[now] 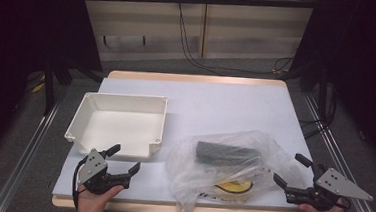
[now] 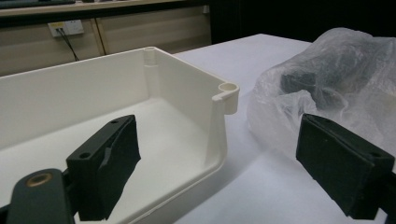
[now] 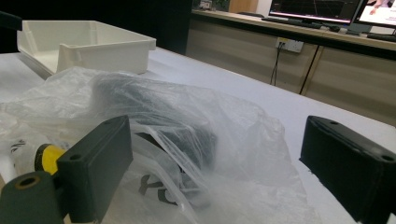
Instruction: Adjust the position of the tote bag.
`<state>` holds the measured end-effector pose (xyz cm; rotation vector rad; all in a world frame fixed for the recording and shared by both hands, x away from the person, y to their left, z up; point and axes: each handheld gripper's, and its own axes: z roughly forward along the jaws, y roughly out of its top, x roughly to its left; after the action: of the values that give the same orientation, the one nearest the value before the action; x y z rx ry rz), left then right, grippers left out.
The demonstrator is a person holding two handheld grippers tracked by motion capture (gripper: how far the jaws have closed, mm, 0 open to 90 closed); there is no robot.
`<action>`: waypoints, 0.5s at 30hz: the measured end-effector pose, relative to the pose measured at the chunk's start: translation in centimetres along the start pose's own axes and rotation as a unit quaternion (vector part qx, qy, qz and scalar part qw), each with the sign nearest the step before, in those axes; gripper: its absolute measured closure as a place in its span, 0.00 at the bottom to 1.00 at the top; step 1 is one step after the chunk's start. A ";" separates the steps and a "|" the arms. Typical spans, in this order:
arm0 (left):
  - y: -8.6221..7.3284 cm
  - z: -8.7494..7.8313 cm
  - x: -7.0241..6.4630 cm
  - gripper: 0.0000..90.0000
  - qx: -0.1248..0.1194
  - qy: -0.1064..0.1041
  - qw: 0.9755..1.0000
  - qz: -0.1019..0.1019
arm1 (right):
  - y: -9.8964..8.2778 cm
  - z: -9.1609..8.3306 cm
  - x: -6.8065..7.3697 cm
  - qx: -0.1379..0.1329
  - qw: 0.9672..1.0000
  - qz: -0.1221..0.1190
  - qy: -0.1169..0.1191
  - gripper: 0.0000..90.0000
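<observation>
Table (image 1: 216, 100) with a white top; two hand-held grippers at the near edge.

Left gripper (image 1: 124, 157): at the near left, jaws apart, nothing between them. It sits just off the near right corner of the white plastic tray (image 1: 82, 113). In the left gripper view (image 2: 217, 154) one jaw lies over the tray's inside, the other over bare table on the bag's side; the tray's near right corner post stands between them, farther off.

Right gripper (image 1: 290, 169): at the near right, jaws apart, nothing clamped. It is just beside the right edge of the clear plastic bag (image 1: 197, 159), touching or not I cannot tell. In the right gripper view (image 3: 215, 172) the crumpled film lies between and beyond the jaws.

The bag lies near centre of the table, right of the tray and apart from it. Inside: a dark oblong object (image 1: 226, 154), and nearer, a yellow and black item (image 1: 234, 186), blurred through the film.

The tray is empty, upright, on the left half.
</observation>
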<state>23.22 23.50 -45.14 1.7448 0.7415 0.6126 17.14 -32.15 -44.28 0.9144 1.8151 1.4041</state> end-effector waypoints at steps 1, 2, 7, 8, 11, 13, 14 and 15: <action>0.0 0.0 0.0 0.15 0.000 0.000 1.000 0.000 | 0.0 0.0 0.0 0.000 1.000 0.000 0.000 0.10; 0.0 0.1 -0.1 0.15 0.005 0.000 1.000 0.004 | -0.1 0.1 0.0 0.002 1.000 -0.004 0.008 0.11; 0.1 0.3 -0.5 0.15 0.007 -0.016 1.000 0.005 | -0.1 0.0 -0.2 0.003 1.000 -0.001 0.009 0.16; 0.2 0.3 -0.5 0.15 0.009 -0.014 1.000 0.005 | -0.1 0.0 -0.2 0.003 1.000 -0.001 0.010 0.18; 0.2 0.3 -0.6 0.16 0.012 -0.016 1.000 0.004 | -0.1 -0.1 -0.3 0.005 1.000 0.002 0.009 0.21; 0.2 0.3 -0.7 0.17 0.018 -0.020 1.000 0.008 | -0.1 -0.2 -0.4 0.011 1.000 0.012 0.015 0.24; 0.2 0.3 -0.7 0.18 0.018 -0.020 1.000 0.008 | -0.1 -0.2 -0.4 0.011 1.000 0.012 0.015 0.24; 0.2 0.4 -0.8 0.18 0.023 -0.019 1.000 0.009 | -0.1 -0.1 -0.6 0.016 1.000 0.012 0.023 0.27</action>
<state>23.02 22.59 -45.13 1.8019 0.7178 0.5771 17.34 -32.73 -44.26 0.9312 1.8717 1.4255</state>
